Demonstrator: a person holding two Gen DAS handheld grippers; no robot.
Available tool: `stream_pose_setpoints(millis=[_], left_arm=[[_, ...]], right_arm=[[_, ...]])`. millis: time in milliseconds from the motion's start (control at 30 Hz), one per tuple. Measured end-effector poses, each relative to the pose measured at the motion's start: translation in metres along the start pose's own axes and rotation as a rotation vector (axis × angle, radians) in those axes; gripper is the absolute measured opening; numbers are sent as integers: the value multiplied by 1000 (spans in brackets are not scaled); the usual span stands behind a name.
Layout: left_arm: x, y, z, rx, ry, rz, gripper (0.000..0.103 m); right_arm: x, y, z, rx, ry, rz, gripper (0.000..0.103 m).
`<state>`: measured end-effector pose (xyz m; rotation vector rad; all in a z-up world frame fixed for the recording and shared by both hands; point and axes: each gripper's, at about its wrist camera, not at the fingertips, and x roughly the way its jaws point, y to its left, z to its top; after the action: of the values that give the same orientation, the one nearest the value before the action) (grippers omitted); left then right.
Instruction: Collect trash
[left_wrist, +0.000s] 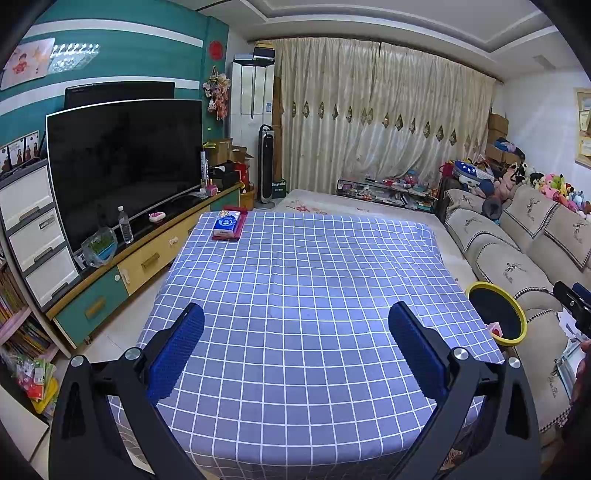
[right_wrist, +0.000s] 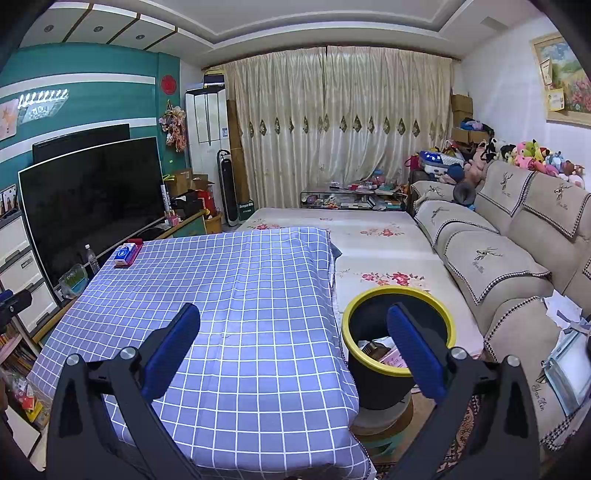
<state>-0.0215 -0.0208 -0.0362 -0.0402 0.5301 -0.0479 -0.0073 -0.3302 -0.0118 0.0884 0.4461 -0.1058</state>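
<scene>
blue-padded and spread wide, the left claw (left_wrist: 295, 332) hangs over the near part of the checked cloth on the surface (left_wrist: 303, 266), pinching nothing. the right claw (right_wrist: 293, 332) is spread just as wide and empty, its left finger over the cloth's near right corner and its right finger in front of the yellow-rimmed bin (right_wrist: 399, 343).

that bin stands off the surface's right edge, just ahead and to the right of the right claw, and from the left claw it sits well out to the right. scraps already lie in its bottom: something pink and something brownish, too small to name.

no loose trash shows on the cloth. the only thing on it is a blue tissue pack (left_wrist: 225, 223) resting on a red box, far ahead and to the left of both claws, and that looks like a household item rather than rubbish.

so the collecting looks finished or close to it, both claws being between picks. the next move calls for scanning for leftovers; white papers (right_wrist: 561, 306) on the sofa, to the right of the right claw, may be candidates, though i cannot tell.
</scene>
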Motion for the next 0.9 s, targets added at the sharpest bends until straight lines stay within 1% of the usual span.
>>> stream_pose_setpoints(millis=[267,900], left_arm=[[11,-3,1,4,16,2,98],[13,-9,1,10,13,-4,98]], right_arm=[[6,3,-2,-1,9,3,97],[6,3,-2,4,3,0,97]])
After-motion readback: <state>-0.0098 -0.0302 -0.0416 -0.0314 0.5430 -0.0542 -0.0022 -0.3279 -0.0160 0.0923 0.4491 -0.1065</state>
